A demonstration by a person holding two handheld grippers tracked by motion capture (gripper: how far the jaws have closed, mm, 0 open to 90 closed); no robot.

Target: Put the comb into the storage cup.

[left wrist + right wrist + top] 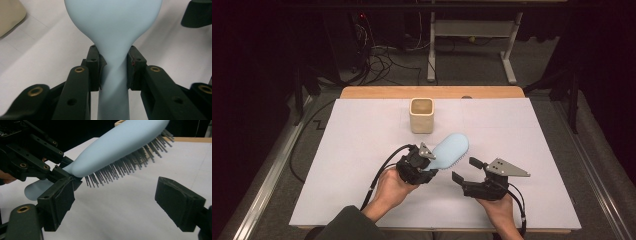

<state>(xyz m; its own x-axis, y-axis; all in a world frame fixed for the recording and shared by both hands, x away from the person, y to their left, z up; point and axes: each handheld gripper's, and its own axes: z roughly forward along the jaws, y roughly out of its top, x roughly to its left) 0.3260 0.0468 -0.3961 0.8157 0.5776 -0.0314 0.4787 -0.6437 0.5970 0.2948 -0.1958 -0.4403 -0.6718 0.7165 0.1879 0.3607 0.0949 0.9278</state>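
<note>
Two tools: the left tool (426,161) is in the middle of the high view, the right tool (466,170) just to its lower right.
Left tool, state: its jaws are closed partway and clamp the neck of the pale blue hairbrush (451,151), where the handle widens into the head; in the left gripper view the pads press both sides of that neck (113,62).
Right tool, state: jaws stand wide apart with nothing between them; in the right gripper view the bristles (125,167) hang above and beyond the gap.
Hairbrush, place: held off the white surface (362,145), the head toward the upper right of the high view, the handle end back by the left hand (391,189).
Long axis: it runs from lower left to upper right in the high view, bristles facing down and toward the right tool.
Cup, place: the beige square cup (421,115) stands upright at upper centre, just beyond the brush head and a little left of it, apart from it.
Nearer hand: the left tool carries the brush and is nearer the cup.
Coming move, as I judge it: the brush would have to tip on end over the cup mouth.
</note>
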